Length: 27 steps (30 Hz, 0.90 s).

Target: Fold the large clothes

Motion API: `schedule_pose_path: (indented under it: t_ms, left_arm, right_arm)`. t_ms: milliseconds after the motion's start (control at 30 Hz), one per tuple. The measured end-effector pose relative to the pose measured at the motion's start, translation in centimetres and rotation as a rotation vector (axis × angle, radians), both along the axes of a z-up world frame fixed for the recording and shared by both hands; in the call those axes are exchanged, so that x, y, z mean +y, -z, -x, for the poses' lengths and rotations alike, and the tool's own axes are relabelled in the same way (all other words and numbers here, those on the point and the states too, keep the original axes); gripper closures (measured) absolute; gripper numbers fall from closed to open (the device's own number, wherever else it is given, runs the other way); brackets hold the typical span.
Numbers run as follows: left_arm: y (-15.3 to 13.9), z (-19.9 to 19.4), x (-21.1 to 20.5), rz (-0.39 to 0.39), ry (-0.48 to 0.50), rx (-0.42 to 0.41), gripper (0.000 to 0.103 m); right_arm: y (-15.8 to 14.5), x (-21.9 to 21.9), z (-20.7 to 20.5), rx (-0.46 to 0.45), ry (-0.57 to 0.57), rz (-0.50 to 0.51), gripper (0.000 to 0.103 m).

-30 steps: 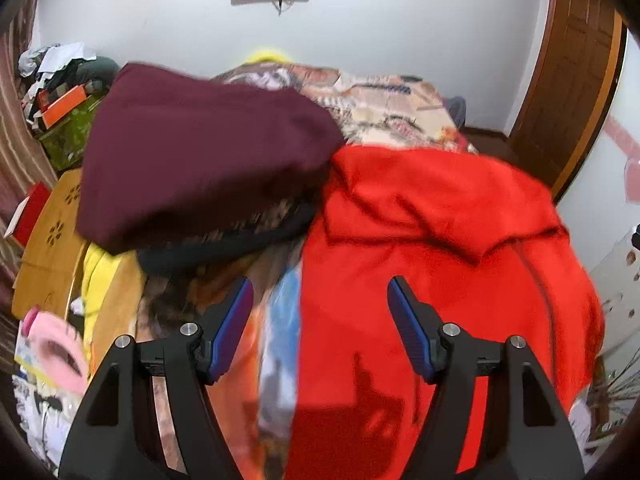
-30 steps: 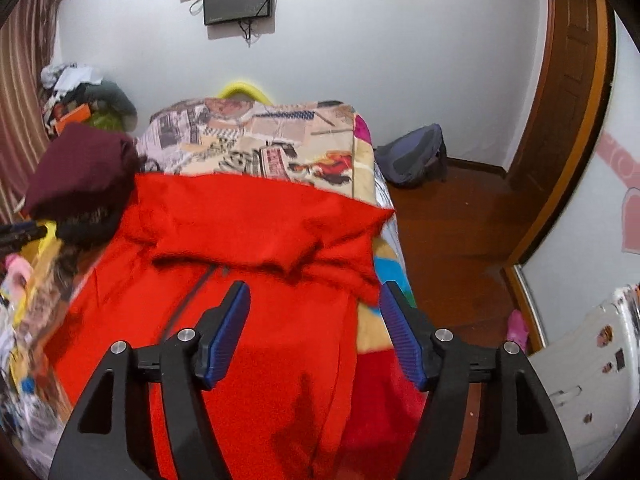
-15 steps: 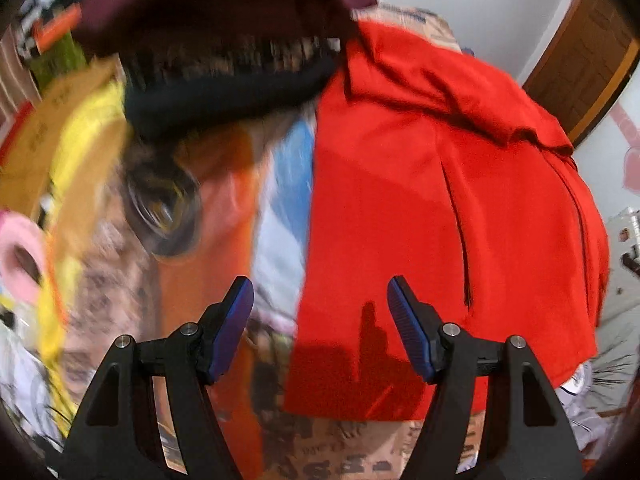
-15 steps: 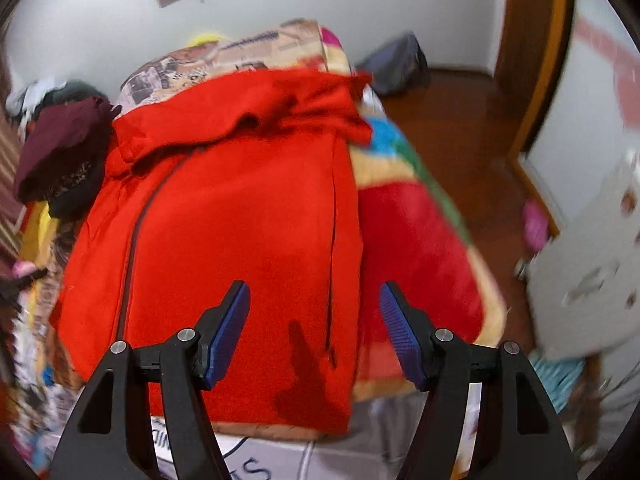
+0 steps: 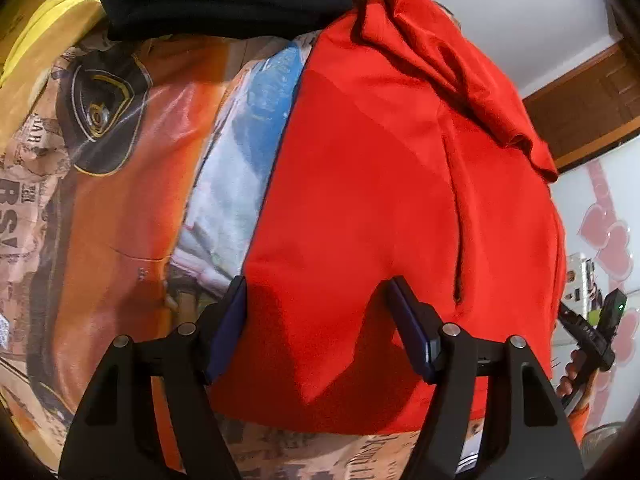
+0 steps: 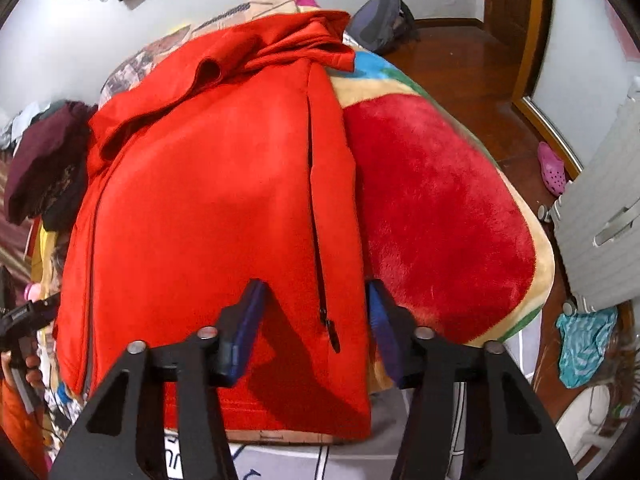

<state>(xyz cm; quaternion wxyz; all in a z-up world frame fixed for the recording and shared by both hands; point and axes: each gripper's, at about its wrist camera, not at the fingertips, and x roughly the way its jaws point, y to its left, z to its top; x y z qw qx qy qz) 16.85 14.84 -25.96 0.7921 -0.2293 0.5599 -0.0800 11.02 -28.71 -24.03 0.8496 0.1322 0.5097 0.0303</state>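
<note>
Tongs now low over the near hem of the red fleece jacket [image 6: 208,208] spread flat on the bed [image 6: 440,200]: left tongs [image 5: 316,320] wide, straddling its corner, right tongs [image 6: 316,312] closing around the zip-pocket corner, ready for folding.

A printed blanket [image 6: 440,208] covers the bed ahead of the right gripper — a plush red patch edged in beige just to its right. Far ahead, a dark backpack [image 6: 380,20] sits on the wooden floor. To the right lie a pink clog [image 6: 552,168] and a turquoise cloth [image 6: 584,344]. Ahead-left of the left gripper — a stack of dark folded clothes [image 5: 224,0].
</note>
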Motion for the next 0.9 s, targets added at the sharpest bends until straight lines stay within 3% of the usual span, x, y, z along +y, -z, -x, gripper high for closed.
schedule_pose_path:
  t_ms: [67, 133, 167, 200, 233, 667, 733, 900]
  left_arm:
    - [-0.4, 0.0, -0.6, -0.011, 0.008, -0.017, 0.044]
    - [-1.0, 0.0, -1.3, -0.023, 0.028, -0.039, 0.067]
    - [-1.3, -0.3, -1.4, -0.031, 0.035, -0.045, 0.075]
    - [-1.6, -0.5, -1.8, -0.034, 0.047, -0.052, 0.094]
    - [-2.0, -0.7, -2.1, -0.033, 0.056, -0.056, 0.097]
    - [-12.8, -2.7, -4.3, -0.018, 0.117, -0.341, 0.098]
    - [-13.7, -3.4, -4.7, -0.02, 0.121, -0.367, 0.098]
    - [-16.0, -5.1, -5.2, -0.013, 0.126, -0.435, 0.098]
  right_arm:
    - [-0.3, -0.3, 0.1, -0.002, 0.024, 0.001, 0.076]
    - [-0.6, -0.7, 0.5, -0.017, 0.025, -0.026, 0.089]
    - [-0.9, -0.7, 0.6, -0.03, 0.018, -0.052, 0.09]
    - [-1.3, -0.9, 0.8, -0.042, 0.013, -0.07, 0.092]
    - [-1.6, -0.8, 1.0, -0.052, 0.007, -0.076, 0.092]
    - [-6.5, -0.2, -0.3, -0.189, -0.016, -0.059, 0.095]
    - [-7.6, -0.5, -1.0, -0.223, -0.007, -0.059, 0.1]
    - [-9.9, -0.6, -3.3, -0.287, -0.021, -0.076, 0.1]
